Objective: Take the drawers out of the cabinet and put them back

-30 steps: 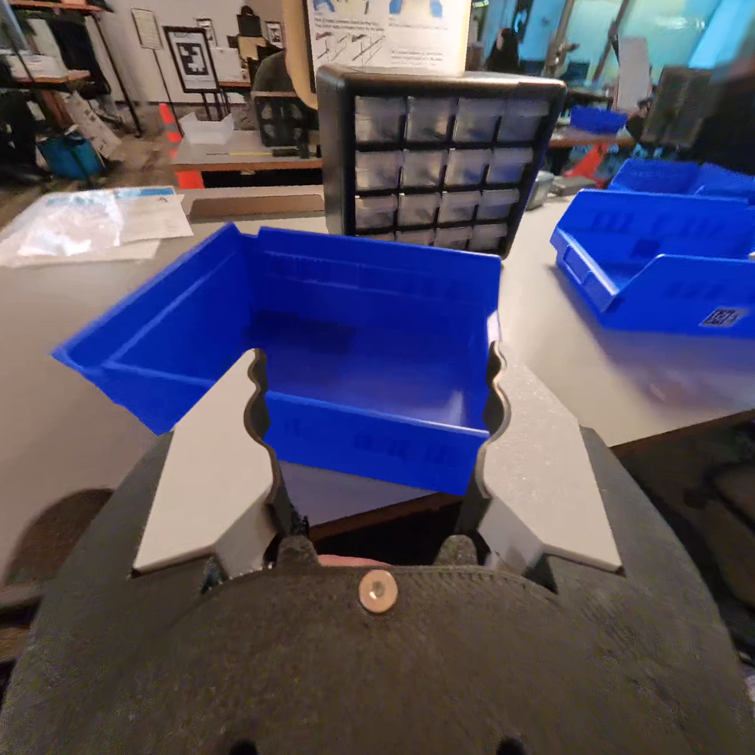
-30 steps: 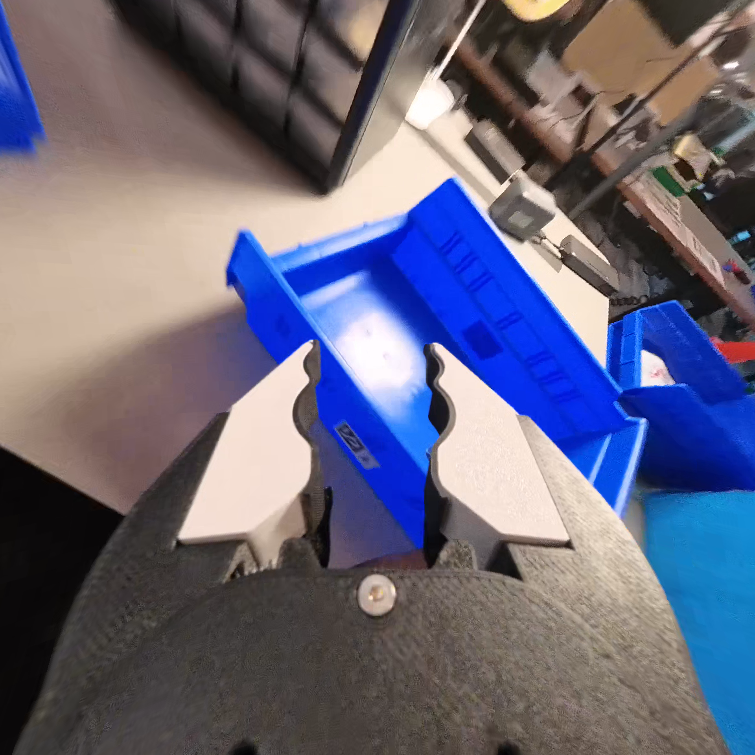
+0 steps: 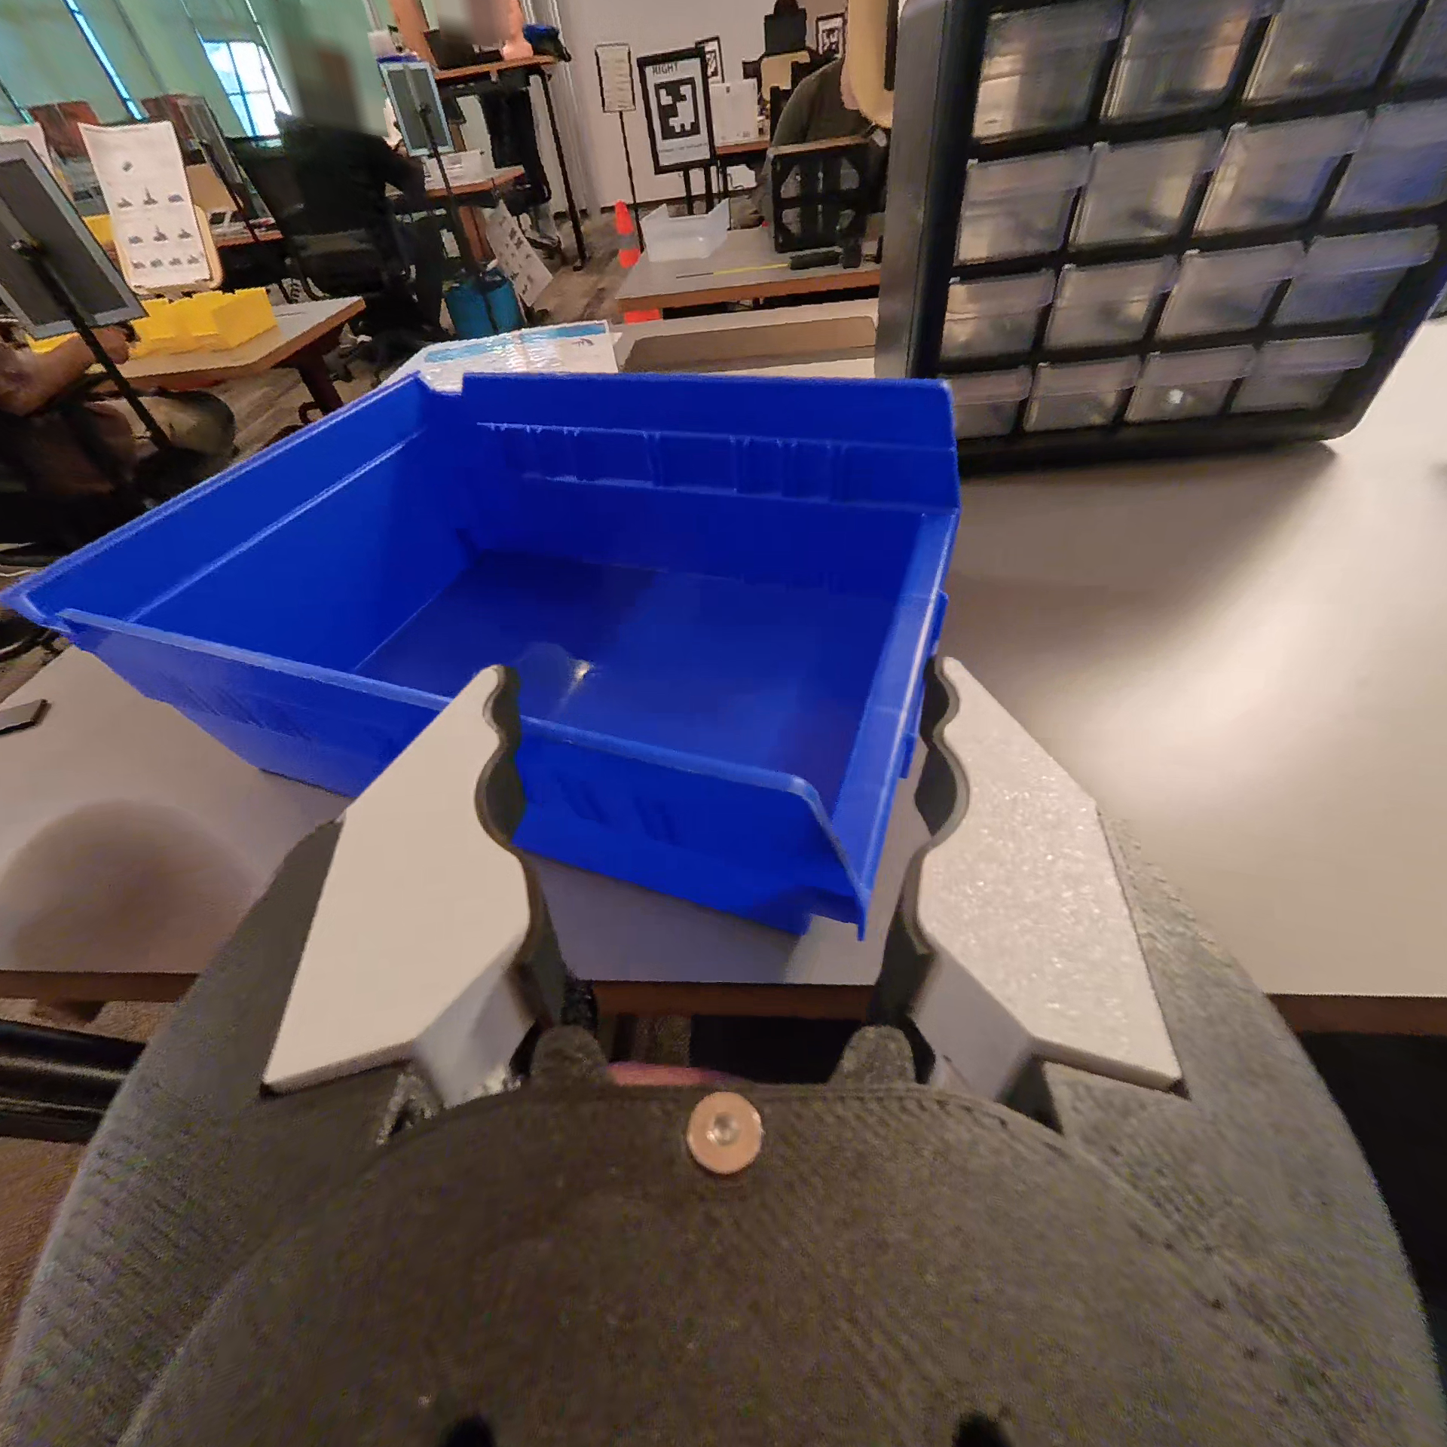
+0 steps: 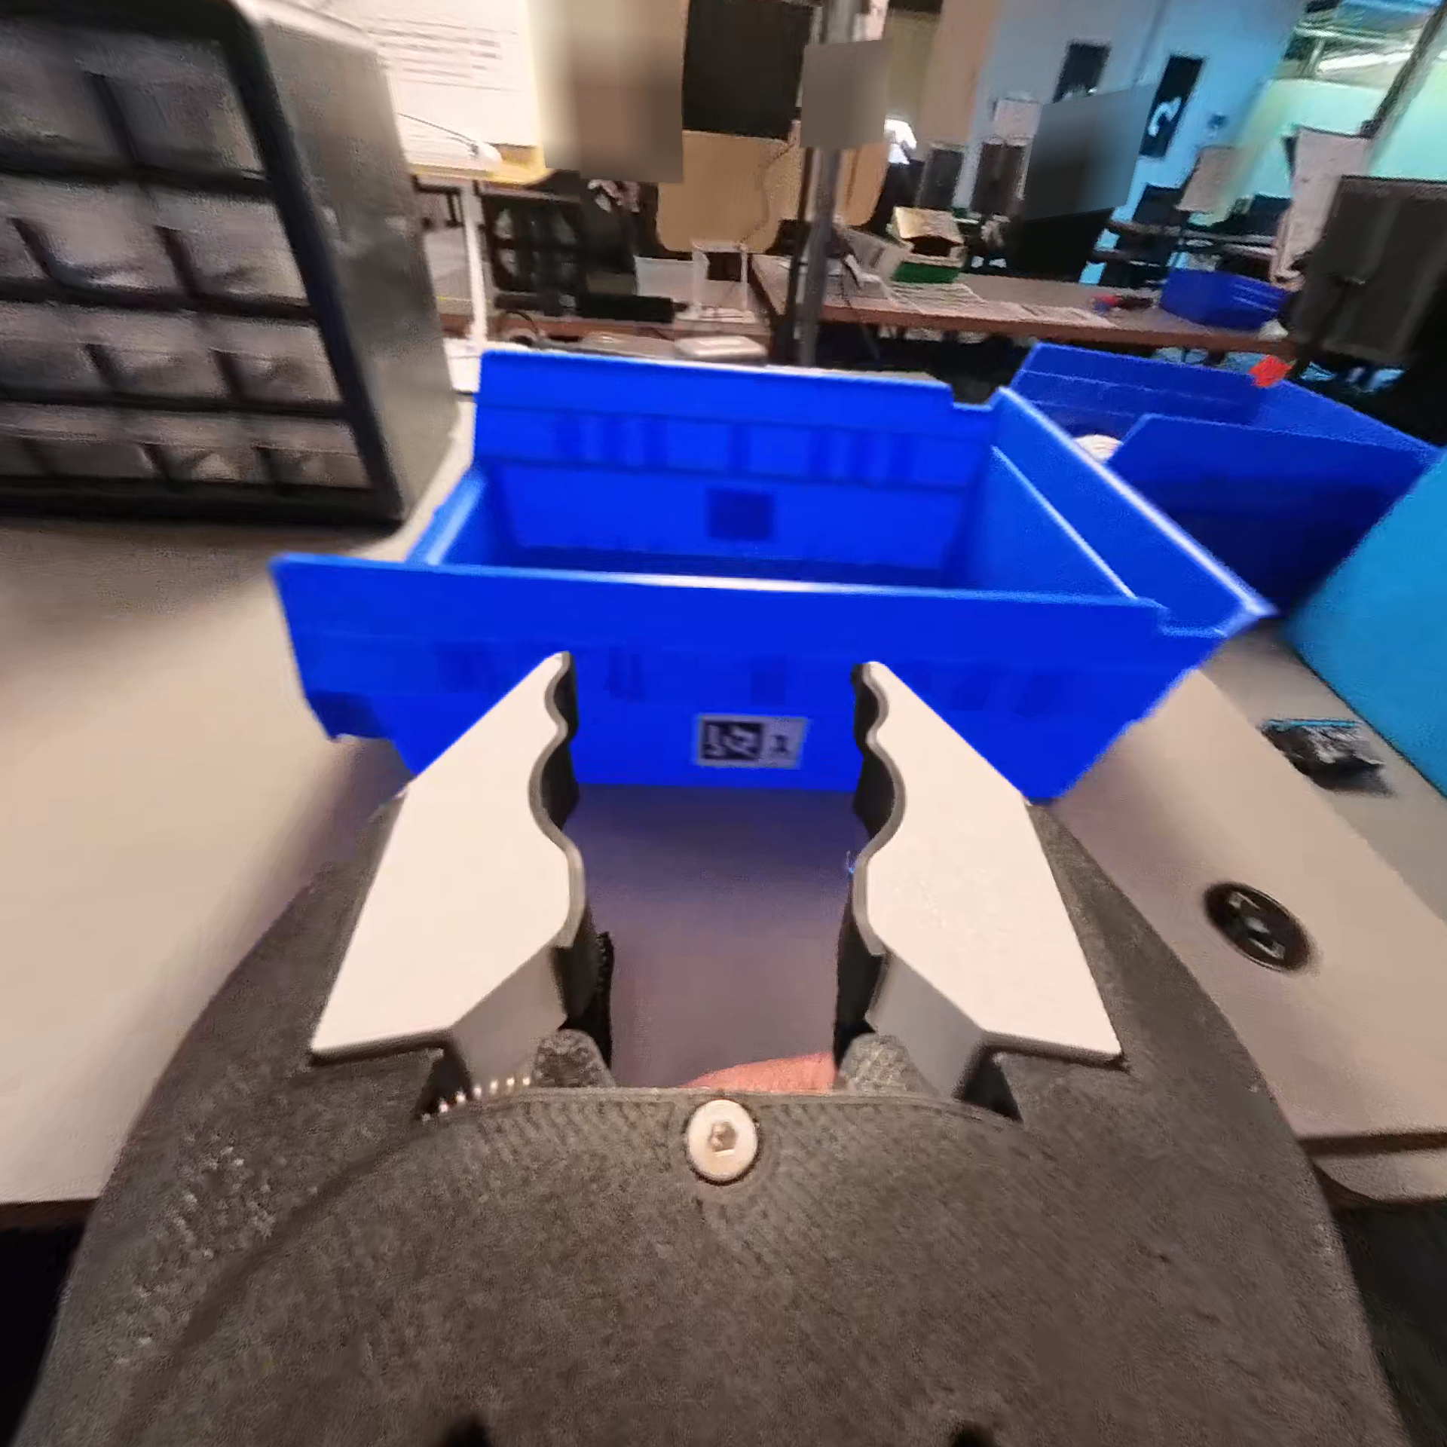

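The black cabinet (image 3: 1174, 235) of small clear drawers (image 3: 1112, 286) is standing at the back of the grey table (image 3: 1174, 705) with every visible slot looking filled, so no drawer appears to be out yet. The left gripper (image 3: 720, 705) is hovering with fingers spread wide around a corner of an empty blue bin (image 3: 626, 626), not pressing it. The right gripper (image 4: 712, 705) is pointing, fingers apart and empty, at another blue bin (image 4: 744, 626).
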Motion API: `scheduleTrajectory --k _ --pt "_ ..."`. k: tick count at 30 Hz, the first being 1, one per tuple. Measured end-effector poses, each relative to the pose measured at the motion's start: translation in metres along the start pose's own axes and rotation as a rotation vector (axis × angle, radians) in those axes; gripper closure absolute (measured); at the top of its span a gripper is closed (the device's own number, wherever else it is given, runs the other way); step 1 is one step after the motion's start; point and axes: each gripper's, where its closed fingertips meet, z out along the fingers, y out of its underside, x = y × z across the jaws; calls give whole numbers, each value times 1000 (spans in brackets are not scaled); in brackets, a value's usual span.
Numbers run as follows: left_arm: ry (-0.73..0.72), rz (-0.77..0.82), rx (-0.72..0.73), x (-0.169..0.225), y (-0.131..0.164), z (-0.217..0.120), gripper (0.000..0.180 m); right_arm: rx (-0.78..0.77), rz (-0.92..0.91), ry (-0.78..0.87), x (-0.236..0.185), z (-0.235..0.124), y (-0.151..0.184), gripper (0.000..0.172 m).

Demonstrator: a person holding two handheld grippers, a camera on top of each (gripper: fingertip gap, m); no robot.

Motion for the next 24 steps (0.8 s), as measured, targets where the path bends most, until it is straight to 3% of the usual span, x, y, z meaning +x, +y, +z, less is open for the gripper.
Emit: scheduleTrajectory --k 5,11,14,19,24 --pt "50 -5 13 14 -5 -9 80 -47 80 -73 -27 23 -3 86" --pt "78 -21 13 16 -1 -6 83 -103 133 -125 -1 52 5 81" --pt "63 -27 21 13 -3 -5 83 -79 146 -83 8 47 -3 79" --pt "13 -2 25 12 -1 0 80 -94 90 -61 -53 43 11 48" --pt "-61 86 62 11 2 3 79 -49 70 19 -70 52 -3 40"
